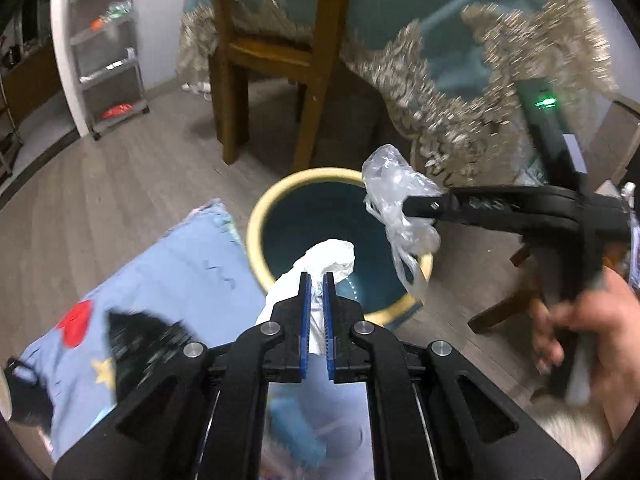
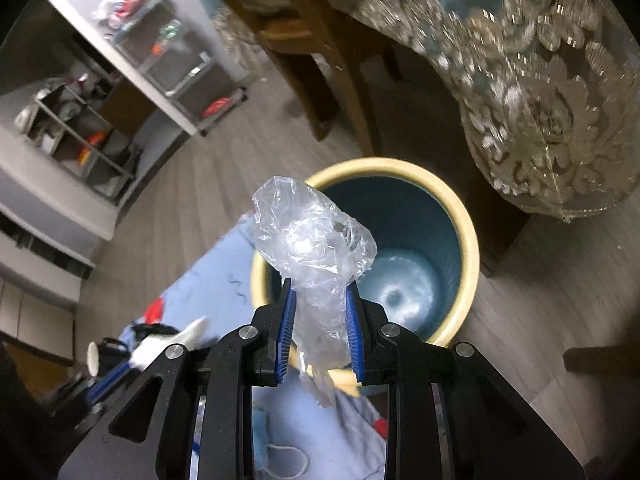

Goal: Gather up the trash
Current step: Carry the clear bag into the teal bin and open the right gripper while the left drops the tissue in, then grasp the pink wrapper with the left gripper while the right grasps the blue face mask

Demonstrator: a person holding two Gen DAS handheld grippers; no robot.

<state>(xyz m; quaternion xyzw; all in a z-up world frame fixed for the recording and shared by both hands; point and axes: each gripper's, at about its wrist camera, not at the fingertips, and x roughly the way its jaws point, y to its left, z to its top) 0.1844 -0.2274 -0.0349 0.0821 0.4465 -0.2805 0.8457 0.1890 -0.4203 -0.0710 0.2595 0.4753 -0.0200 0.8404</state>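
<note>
A round bin [image 1: 256,236] with a cream rim and teal inside stands on the floor; it also shows in the right wrist view [image 2: 468,240]. My left gripper [image 1: 318,280] is shut on a white crumpled tissue [image 1: 332,256] held over the bin's near rim. My right gripper [image 2: 320,292] is shut on a clear crumpled plastic bag [image 2: 312,240] above the bin's near edge. In the left wrist view the right gripper [image 1: 416,206] comes in from the right with the plastic bag [image 1: 396,200] over the bin's right rim.
A light blue cloth [image 1: 168,280] with a red spot and a star lies on the floor beside the bin. A wooden chair [image 1: 272,64] and a table with a lace-edged cloth [image 1: 460,92] stand behind. A shelf cart [image 1: 108,48] is at far left.
</note>
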